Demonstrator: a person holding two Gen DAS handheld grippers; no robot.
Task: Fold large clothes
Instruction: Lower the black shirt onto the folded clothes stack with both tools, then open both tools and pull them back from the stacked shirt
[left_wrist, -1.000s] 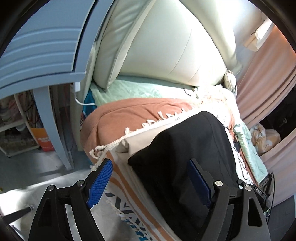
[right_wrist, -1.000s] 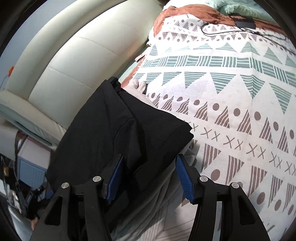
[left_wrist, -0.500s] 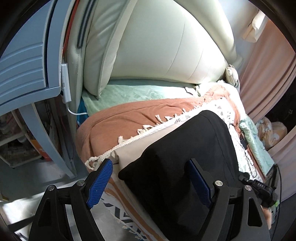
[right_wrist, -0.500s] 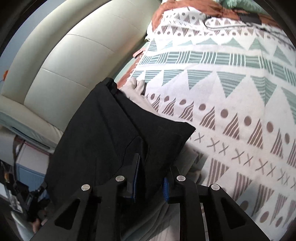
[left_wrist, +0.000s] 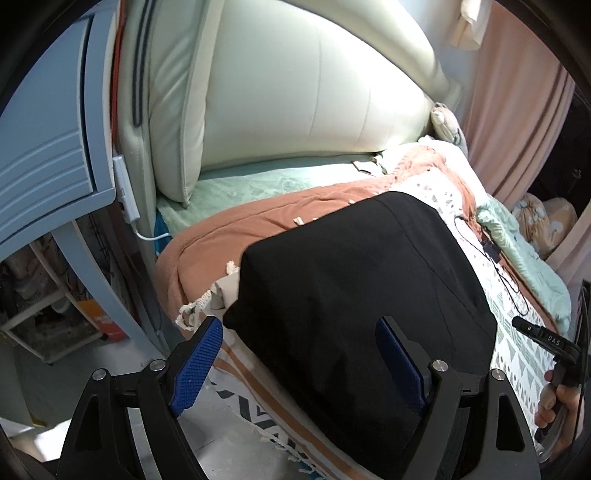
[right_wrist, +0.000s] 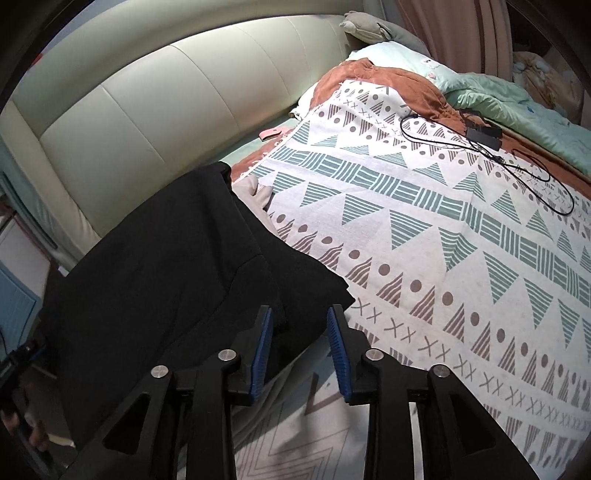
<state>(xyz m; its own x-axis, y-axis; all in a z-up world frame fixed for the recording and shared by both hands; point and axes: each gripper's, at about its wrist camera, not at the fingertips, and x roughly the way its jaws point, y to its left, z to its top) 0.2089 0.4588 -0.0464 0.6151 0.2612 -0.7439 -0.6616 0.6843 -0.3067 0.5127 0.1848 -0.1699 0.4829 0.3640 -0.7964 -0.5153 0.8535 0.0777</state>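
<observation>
A folded black garment (left_wrist: 354, 295) lies on the patterned blanket (right_wrist: 424, 236) at the bed's near corner, on top of a beige garment (left_wrist: 225, 291) that peeks out beneath. My left gripper (left_wrist: 299, 362) is open, its right finger over the black garment's near edge and its left finger off the side. In the right wrist view the black garment (right_wrist: 166, 280) fills the left. My right gripper (right_wrist: 300, 343) stands partly open over the garment's near corner, with black cloth between the pads; I cannot tell whether they touch it.
A cream padded headboard (left_wrist: 295, 92) stands behind the bed. A blue bedside cabinet (left_wrist: 44, 140) is at the left. A black cable and adapter (right_wrist: 480, 136) lie on the blanket. An orange blanket (left_wrist: 236, 229), mint quilt (right_wrist: 498, 96) and pink curtain (left_wrist: 517, 110) are around.
My right gripper closed narrow over the black garment's corner, then widened again and drew back. The left gripper stayed open and moved closer over the garment.
</observation>
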